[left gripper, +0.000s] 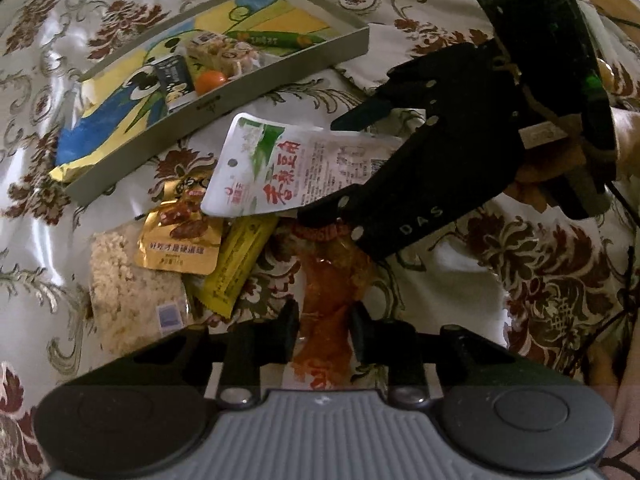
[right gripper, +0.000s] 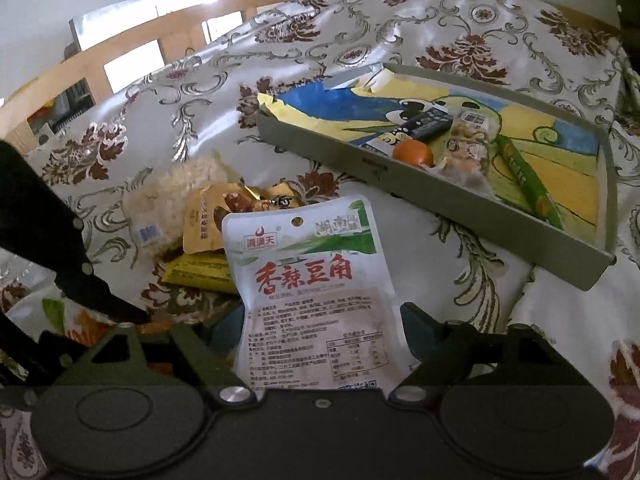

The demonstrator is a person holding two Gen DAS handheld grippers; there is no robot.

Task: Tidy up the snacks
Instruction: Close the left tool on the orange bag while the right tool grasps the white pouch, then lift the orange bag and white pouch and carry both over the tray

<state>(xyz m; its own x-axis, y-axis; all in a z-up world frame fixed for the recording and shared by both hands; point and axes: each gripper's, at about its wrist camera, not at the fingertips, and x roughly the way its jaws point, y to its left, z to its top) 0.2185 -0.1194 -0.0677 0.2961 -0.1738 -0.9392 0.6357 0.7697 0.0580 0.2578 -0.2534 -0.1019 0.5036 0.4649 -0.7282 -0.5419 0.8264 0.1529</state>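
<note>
Pinching the orange-red pouch [left gripper: 324, 300] in the left gripper [left gripper: 324, 330] and holding the white bean packet [right gripper: 316, 292] between the right gripper's [right gripper: 324, 340] spread jaws—grip uncertain—the person seems bound for the grey tray [right gripper: 432, 196]—on a glossy floral cloth [right gripper: 460, 32] by wooden rails [right gripper: 132, 48].

A bench under a glossy white cloth with brown-and-silver floral print [right gripper: 460, 4] carries a shallow grey rectangular tray [right gripper: 440, 208]. Near it lie a clear bag of pale crumbly snack [left gripper: 124, 280], a gold foil pouch [left gripper: 180, 244] and a yellow wrapper [left gripper: 236, 268], overlapping.
</note>
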